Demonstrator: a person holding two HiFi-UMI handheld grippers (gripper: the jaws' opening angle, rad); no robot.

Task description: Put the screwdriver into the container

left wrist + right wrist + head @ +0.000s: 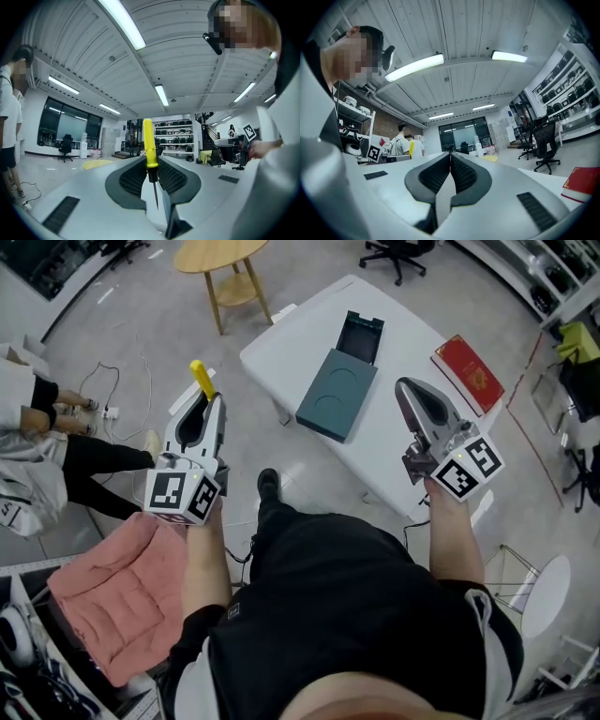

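Observation:
My left gripper (202, 401) is shut on a yellow-handled screwdriver (202, 379), held up over the floor to the left of the white table (281, 348). In the left gripper view the screwdriver (149, 154) stands upright between the jaws, handle up, thin shaft pointing down. The dark teal container (337, 390) lies on the table with its lid (362, 337) open behind it. My right gripper (405, 388) is shut with nothing in it, raised over the table's right part; in the right gripper view its jaws (450, 159) meet at the tips.
A red book (469, 371) lies at the table's right end. A round wooden stool (223, 259) stands beyond the table. A pink cushion (127, 582) is at lower left. A seated person's legs (66, 456) are at left, and office chairs (398, 254) at the back.

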